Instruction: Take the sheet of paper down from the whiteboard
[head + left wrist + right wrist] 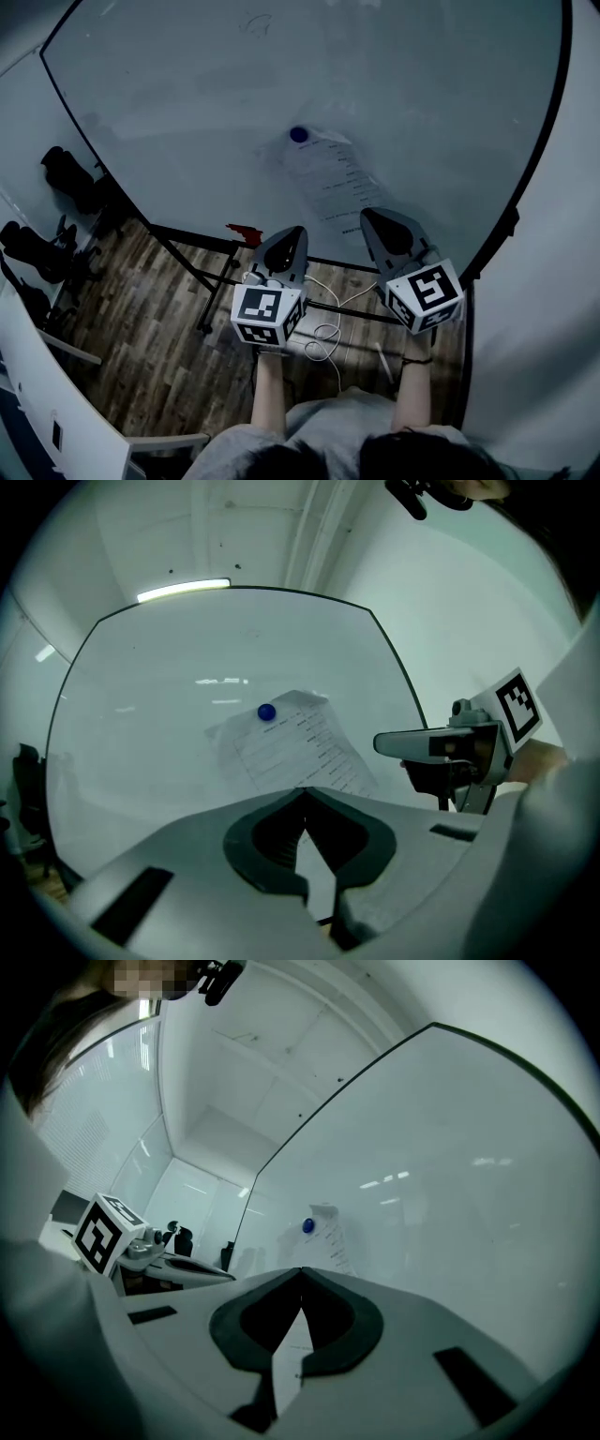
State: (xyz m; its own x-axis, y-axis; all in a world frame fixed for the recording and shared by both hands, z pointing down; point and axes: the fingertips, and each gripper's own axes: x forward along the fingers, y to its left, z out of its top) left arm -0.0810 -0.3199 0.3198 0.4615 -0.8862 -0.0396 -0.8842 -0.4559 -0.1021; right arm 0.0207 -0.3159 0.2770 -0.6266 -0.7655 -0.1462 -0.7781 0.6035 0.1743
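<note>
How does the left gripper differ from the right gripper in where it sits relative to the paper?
In the head view the right gripper overlaps the lower edge of the sheet of paper, while the left gripper sits lower left of it. The left gripper faces the sheet nearly head-on; the right gripper sees it at a slant. Both have jaws shut and point at the whiteboard.

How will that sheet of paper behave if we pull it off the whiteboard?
Probably thin and floppy: the sheet of paper lies close against the whiteboard. It seems to hang tilted from one blue magnet near its top edge, so it may pivot or tear there if tugged sideways. Likely very light; once freed it could droop or flutter.
</note>
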